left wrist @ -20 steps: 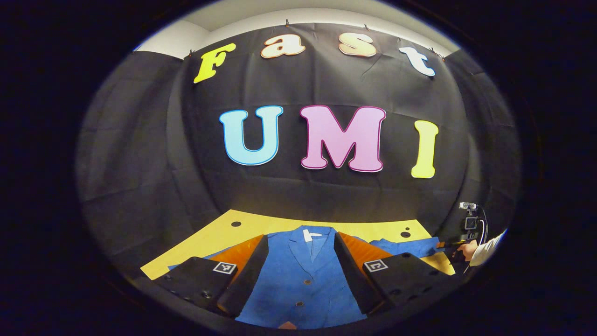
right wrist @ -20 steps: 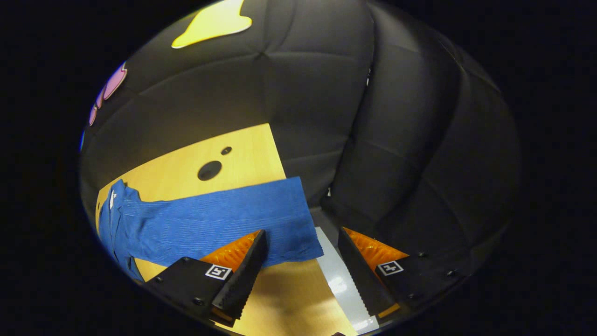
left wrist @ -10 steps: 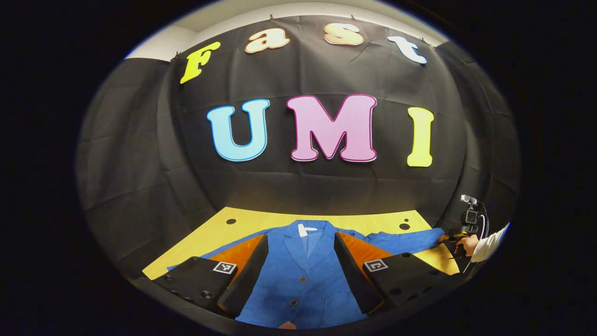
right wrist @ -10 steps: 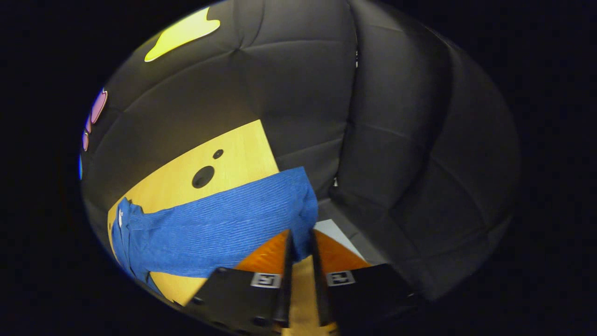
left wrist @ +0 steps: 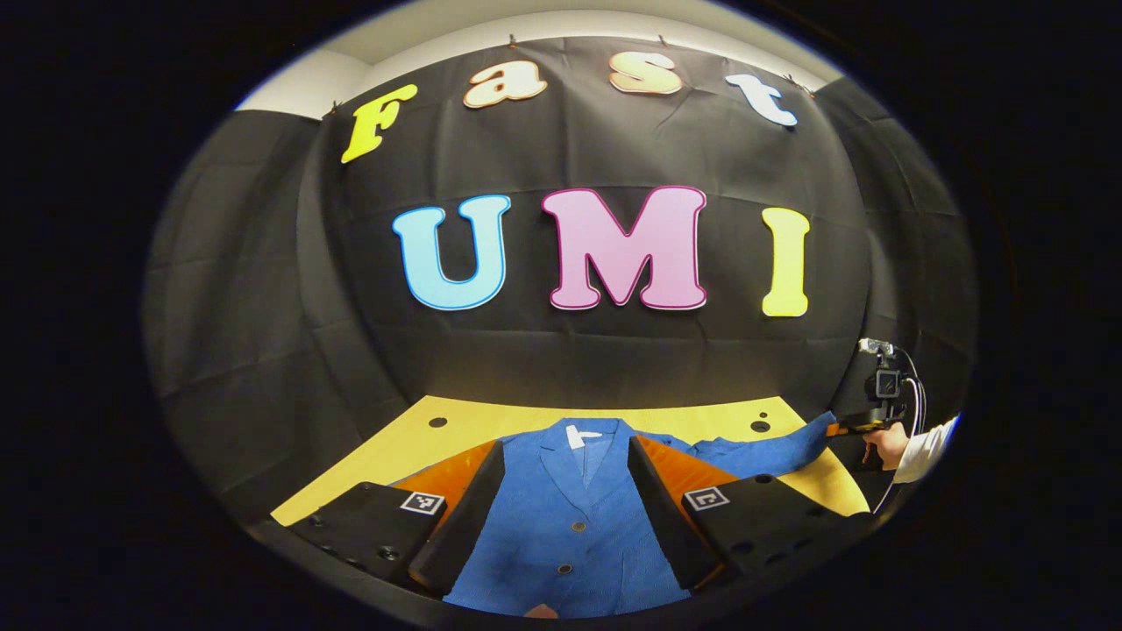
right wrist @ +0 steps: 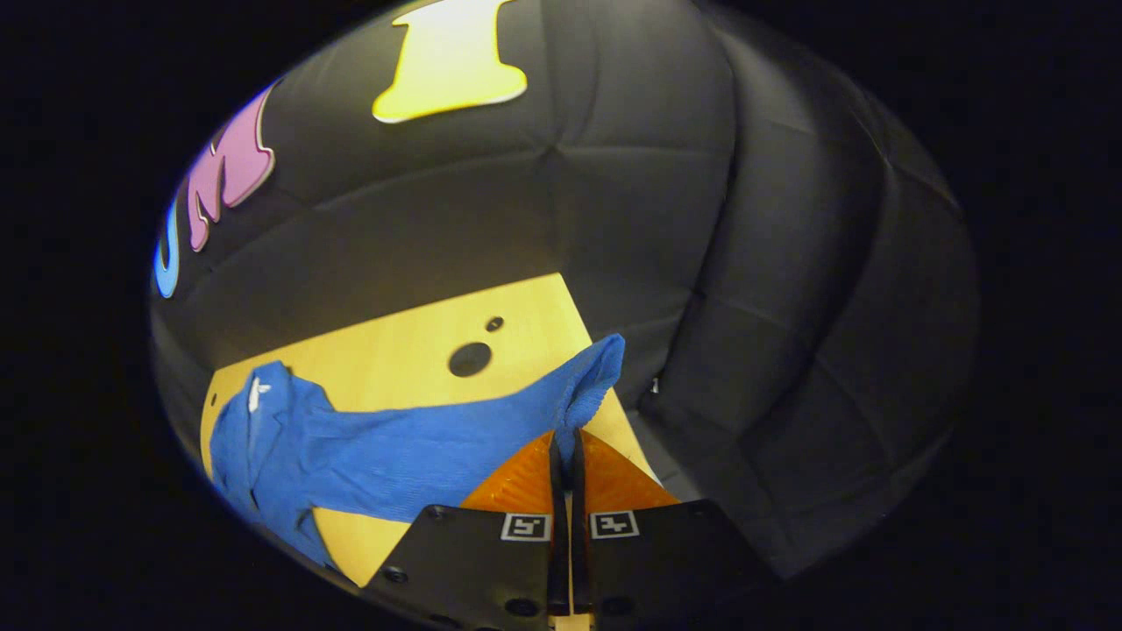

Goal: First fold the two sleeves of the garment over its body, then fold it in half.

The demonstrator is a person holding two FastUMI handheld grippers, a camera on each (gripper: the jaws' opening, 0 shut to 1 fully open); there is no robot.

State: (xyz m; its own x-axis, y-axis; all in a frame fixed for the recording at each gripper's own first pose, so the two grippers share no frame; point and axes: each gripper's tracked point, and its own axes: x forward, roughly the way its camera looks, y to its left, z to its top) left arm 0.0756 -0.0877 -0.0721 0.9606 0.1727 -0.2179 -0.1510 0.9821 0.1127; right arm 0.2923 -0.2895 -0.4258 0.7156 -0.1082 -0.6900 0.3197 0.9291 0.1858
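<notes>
A blue buttoned jacket (left wrist: 570, 535) lies face up on the yellow table (left wrist: 491, 419), collar toward the back wall. My left gripper (left wrist: 561, 478) hovers open over the jacket's chest, holding nothing. In the right gripper view the jacket's sleeve (right wrist: 456, 447) stretches from the body at the left to its cuff (right wrist: 589, 386), which rises off the table. My right gripper (right wrist: 566, 443) is shut on that cuff. In the left gripper view this same gripper (left wrist: 855, 428) shows at the far right, held by a hand (left wrist: 885, 445), with the sleeve (left wrist: 771, 447) lifted toward it.
The yellow table (right wrist: 394, 359) has two round holes (right wrist: 470, 358) near its back right corner. Black cloth walls close in behind and to the right. The table's right edge runs just beside the held cuff.
My right gripper closed fully on the sleeve's cuff and lifted it off the table. The sleeve now slopes upward to the gripper. My left gripper stayed open over the jacket's chest.
</notes>
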